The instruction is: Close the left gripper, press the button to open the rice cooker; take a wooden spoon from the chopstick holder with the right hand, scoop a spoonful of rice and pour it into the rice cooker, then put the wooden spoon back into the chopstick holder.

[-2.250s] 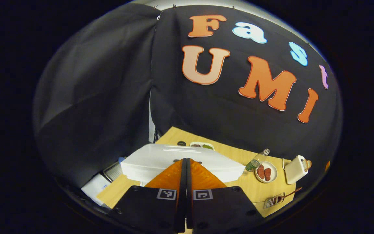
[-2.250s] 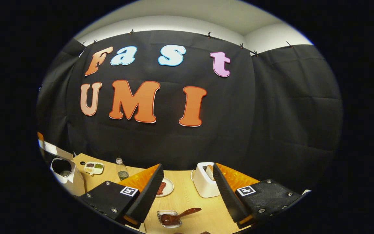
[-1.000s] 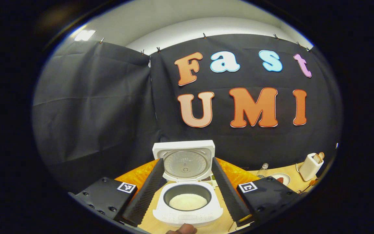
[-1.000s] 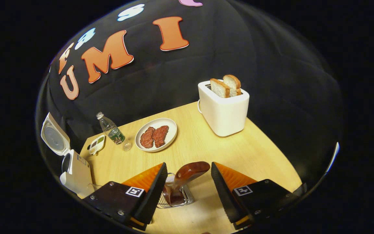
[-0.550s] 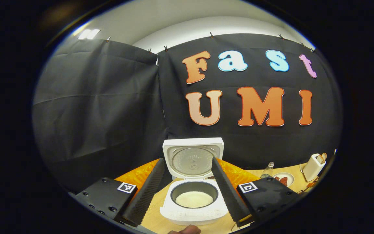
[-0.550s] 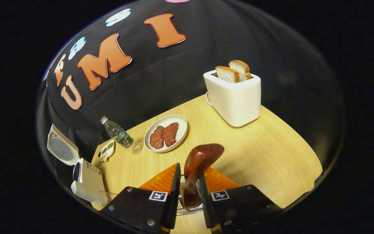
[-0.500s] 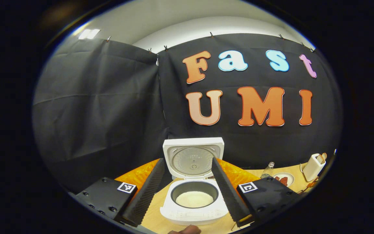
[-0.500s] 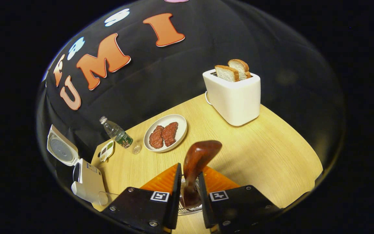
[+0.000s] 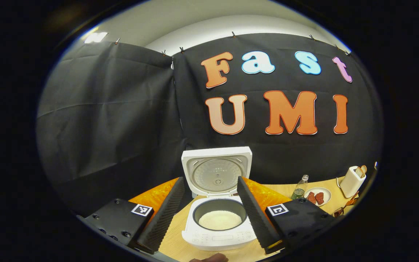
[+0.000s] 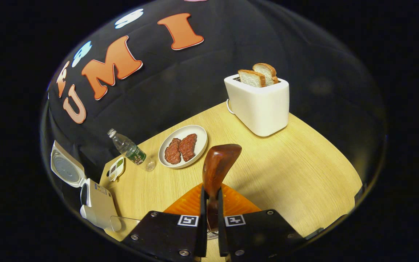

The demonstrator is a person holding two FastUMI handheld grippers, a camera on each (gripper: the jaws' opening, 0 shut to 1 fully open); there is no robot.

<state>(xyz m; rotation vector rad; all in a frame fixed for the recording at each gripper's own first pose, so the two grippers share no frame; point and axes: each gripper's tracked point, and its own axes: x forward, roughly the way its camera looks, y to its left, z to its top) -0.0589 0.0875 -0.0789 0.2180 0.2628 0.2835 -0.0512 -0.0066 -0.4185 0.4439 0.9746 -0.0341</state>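
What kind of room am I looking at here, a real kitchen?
Probably a mock kitchen set in a booth, not a real one: an open rice cooker, a toaster holding bread and a plate of meat share one wooden table.

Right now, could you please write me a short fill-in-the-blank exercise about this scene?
1. The rice cooker has its lid ____.
2. The right gripper is shut on the wooden ____.
3. Two slices of bread stand in the ____.
4. The left gripper has its jaws ____.

Missing words: open; spoon; toaster; open
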